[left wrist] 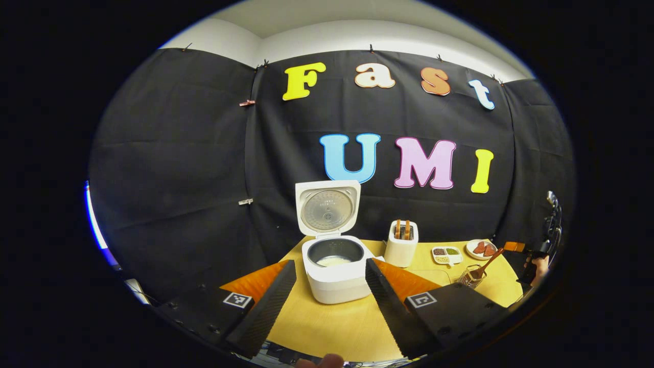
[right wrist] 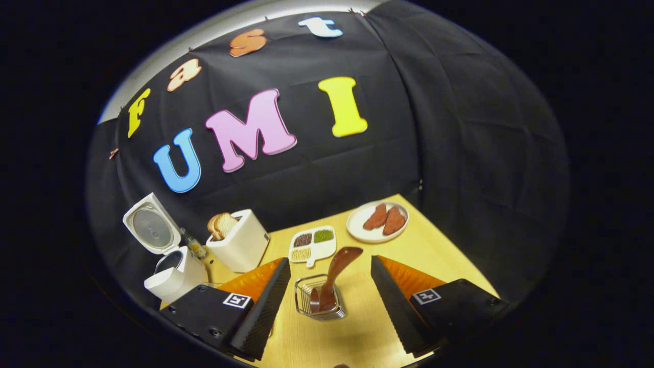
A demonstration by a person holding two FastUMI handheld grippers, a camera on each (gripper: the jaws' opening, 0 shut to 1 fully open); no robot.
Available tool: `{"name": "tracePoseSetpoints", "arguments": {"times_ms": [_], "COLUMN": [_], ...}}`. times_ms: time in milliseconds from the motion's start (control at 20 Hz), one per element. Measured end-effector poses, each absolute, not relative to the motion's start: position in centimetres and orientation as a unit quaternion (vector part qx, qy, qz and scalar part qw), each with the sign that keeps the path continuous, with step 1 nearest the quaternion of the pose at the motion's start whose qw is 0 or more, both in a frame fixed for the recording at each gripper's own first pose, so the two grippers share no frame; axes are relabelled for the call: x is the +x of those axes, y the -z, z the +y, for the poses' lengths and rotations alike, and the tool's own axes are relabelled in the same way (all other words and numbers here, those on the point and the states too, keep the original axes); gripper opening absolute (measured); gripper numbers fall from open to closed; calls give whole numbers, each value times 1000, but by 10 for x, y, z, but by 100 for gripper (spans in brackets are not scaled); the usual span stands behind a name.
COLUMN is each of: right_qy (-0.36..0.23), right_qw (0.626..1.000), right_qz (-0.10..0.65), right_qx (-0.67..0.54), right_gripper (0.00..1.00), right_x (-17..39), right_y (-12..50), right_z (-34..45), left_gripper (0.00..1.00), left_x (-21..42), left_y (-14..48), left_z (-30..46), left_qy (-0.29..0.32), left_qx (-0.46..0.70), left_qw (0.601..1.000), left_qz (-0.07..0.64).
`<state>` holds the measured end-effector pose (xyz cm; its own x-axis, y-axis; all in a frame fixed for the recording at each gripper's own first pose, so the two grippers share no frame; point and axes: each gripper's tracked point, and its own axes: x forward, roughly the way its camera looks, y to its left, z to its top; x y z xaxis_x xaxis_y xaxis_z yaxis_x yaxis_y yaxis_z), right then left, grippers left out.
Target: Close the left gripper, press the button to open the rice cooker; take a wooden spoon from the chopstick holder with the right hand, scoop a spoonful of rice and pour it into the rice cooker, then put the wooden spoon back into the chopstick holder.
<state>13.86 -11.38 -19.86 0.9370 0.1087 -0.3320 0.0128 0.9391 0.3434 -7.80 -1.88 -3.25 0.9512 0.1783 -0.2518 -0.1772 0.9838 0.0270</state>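
The white rice cooker (left wrist: 334, 283) stands on the table with its lid (left wrist: 327, 209) swung up; pale rice lies in its pot. My left gripper (left wrist: 330, 262) is open, one finger on each side of the cooker's body, a little short of it. In the right gripper view the wooden spoon (right wrist: 337, 271) leans bowl-up in the wire chopstick holder (right wrist: 319, 301). My right gripper (right wrist: 330, 259) is open, the holder and spoon between its fingers with clear gaps on both sides. The left gripper view also has the chopstick holder (left wrist: 470, 276) and the right gripper (left wrist: 549, 240) far right.
A white toaster (right wrist: 240, 240) with bread stands beside the open rice cooker (right wrist: 171, 278). A divided dish of grains (right wrist: 312, 244) and a plate with red pieces (right wrist: 377, 221) lie behind the holder. The wooden table (left wrist: 332, 327) ends at the black cloth wall.
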Motion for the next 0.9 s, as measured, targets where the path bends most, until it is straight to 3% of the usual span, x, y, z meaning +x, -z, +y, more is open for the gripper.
{"name": "tracePoseSetpoints", "arguments": {"times_ms": [300,500,900], "right_qy": [-61,-104,-82], "right_qw": [992,990,993], "right_qz": [39,15,-88], "right_qx": [104,97,9], "right_gripper": [98,98,98], "right_x": [131,112,81], "right_y": [90,52,-28], "right_z": [-93,-54,-9], "left_gripper": [94,94,95], "left_x": [-49,-10,126], "left_y": [17,-5,-54], "left_z": [-8,12,48], "left_qy": [-61,-44,1], "left_qx": [-13,-6,-8], "left_qw": [993,997,1000], "left_qz": [96,60,-3]}}
